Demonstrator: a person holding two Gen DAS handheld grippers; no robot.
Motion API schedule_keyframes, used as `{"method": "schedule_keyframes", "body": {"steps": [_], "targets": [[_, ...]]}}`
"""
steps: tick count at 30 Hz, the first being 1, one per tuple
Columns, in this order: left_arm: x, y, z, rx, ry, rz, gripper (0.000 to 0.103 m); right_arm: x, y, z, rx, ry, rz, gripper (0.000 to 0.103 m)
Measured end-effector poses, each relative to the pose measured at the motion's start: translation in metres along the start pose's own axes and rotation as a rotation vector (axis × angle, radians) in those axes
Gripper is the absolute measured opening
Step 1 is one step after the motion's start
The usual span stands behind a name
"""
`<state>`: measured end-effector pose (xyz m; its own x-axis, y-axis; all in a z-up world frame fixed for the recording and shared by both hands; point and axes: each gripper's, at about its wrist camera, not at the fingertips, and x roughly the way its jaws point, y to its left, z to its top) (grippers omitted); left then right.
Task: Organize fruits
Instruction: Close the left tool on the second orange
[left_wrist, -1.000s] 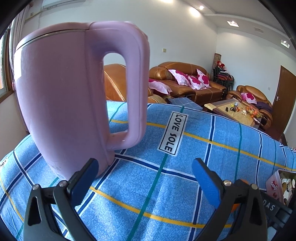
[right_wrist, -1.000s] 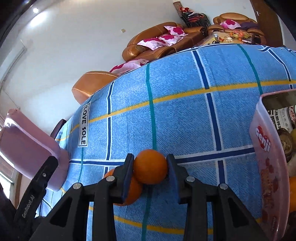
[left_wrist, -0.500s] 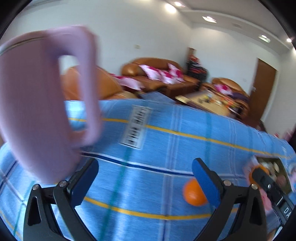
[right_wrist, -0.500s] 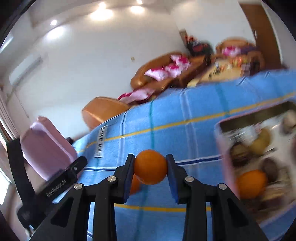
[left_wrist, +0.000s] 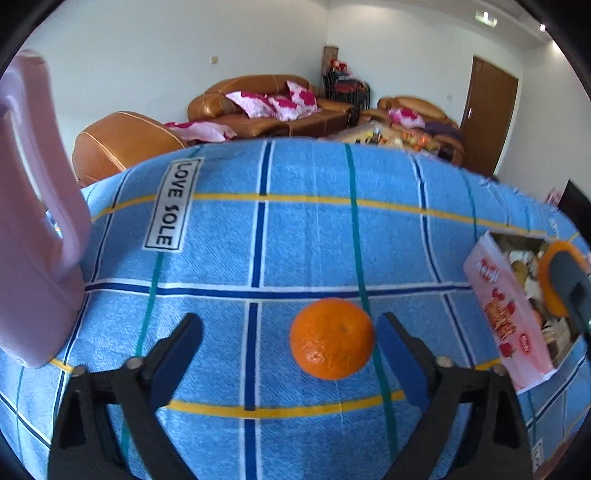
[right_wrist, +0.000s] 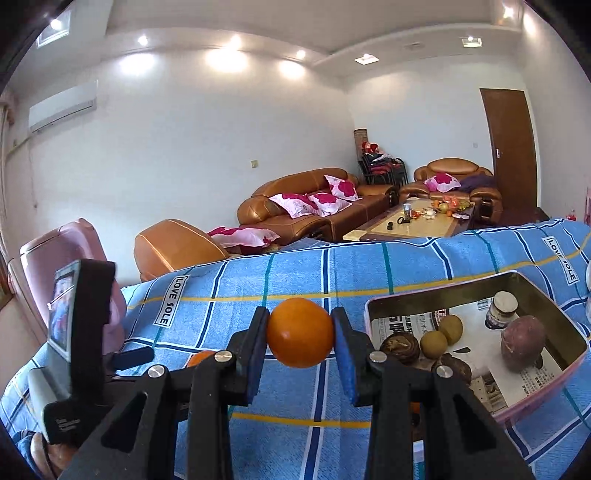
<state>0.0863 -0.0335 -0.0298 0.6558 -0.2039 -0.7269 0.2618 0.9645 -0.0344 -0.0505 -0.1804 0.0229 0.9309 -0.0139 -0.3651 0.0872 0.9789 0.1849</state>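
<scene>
My right gripper (right_wrist: 300, 345) is shut on an orange (right_wrist: 300, 333) and holds it in the air, left of a pink tin box (right_wrist: 539, 400). The box holds several brown and yellow fruits and a small jar. A second orange (left_wrist: 331, 339) lies on the blue checked cloth. My left gripper (left_wrist: 290, 345) is open around it, the orange close to the right finger. In the left wrist view the box (left_wrist: 496, 314) is at the far right, with the held orange (left_wrist: 550, 278) over it.
A tall pink kettle (left_wrist: 33, 236) stands on the cloth at the far left, also seen in the right wrist view (right_wrist: 66, 266). The left gripper body (right_wrist: 81, 332) sits between the kettle and my right gripper. Sofas and a coffee table lie beyond the table edge.
My right gripper has lifted the orange and swung right toward the pink box. My left gripper has turned right, away from the kettle, and now brackets the second orange on the cloth.
</scene>
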Motion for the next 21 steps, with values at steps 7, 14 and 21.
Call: {"method": "schedule_keyframes", "body": {"steps": [7,14,21], "targets": [[0.014,-0.03,0.001,0.094,0.076,0.023,0.053,0.001,-0.008,-0.002,0.017,0.019,0.017,0.036],[0.011,-0.027,0.002,0.073,0.079,-0.004,0.049,0.002,-0.01,-0.002,0.03,0.026,0.023,0.036],[-0.032,-0.006,-0.006,-0.043,-0.124,0.097,0.048,-0.007,0.0,-0.002,-0.033,-0.038,0.024,0.036]]}}
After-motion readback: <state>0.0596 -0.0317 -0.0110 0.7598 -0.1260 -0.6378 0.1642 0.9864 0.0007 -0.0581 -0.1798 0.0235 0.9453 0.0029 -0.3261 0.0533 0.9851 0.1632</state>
